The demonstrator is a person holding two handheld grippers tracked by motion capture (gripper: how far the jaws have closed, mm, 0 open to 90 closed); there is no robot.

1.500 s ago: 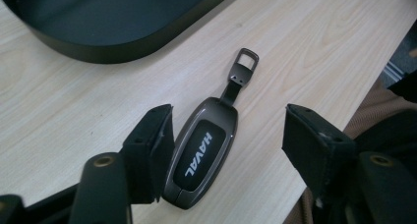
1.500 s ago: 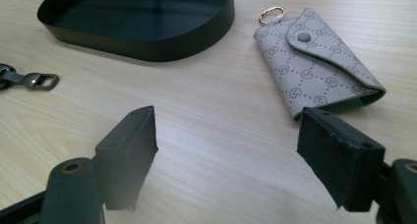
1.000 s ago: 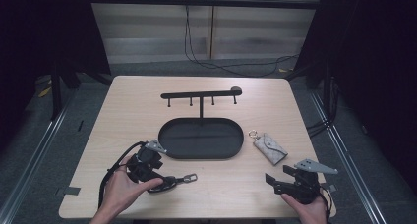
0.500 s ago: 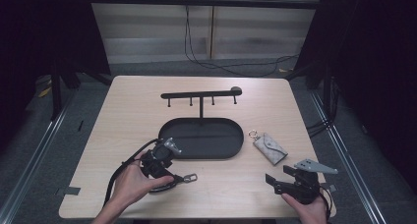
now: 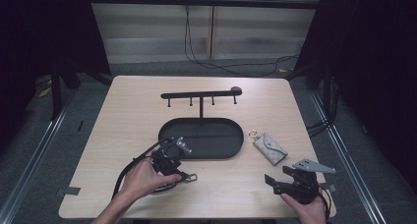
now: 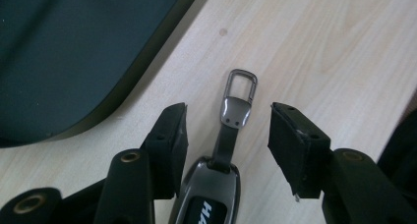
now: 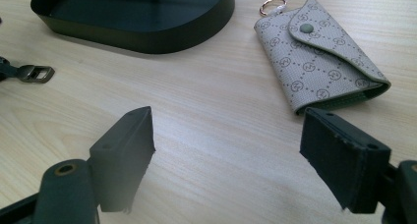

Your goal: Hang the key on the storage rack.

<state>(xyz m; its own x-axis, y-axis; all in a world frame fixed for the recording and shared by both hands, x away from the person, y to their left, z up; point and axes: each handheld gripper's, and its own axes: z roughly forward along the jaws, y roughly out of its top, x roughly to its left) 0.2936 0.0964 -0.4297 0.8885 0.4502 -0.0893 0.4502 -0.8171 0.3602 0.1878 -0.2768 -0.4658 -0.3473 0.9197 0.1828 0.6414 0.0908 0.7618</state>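
Note:
A dark car key fob (image 6: 210, 194) with a short strap and metal clasp (image 6: 240, 86) lies on the wooden table, just in front of the black oval tray (image 5: 235, 130). My left gripper (image 6: 228, 121) hangs over it with the strap between its jaws. The jaws have just been closing, and a gap still shows on each side of the strap. In the high view the left gripper (image 5: 178, 175) sits at the tray's near left corner. My right gripper (image 7: 231, 135) stands open over bare wood, with a grey patterned key pouch (image 7: 319, 57) just beyond it.
A black hook rack (image 5: 201, 94) rises behind the tray. The key pouch (image 5: 269, 148) lies right of the tray, ahead of the right gripper (image 5: 279, 176). The tray wall (image 7: 147, 35) stands to the far left in the right gripper view. Table edges run close to both hands.
The left hand has slid right along the table's front toward the tray corner, bringing its gripper over the key fob. The right hand has stayed put.

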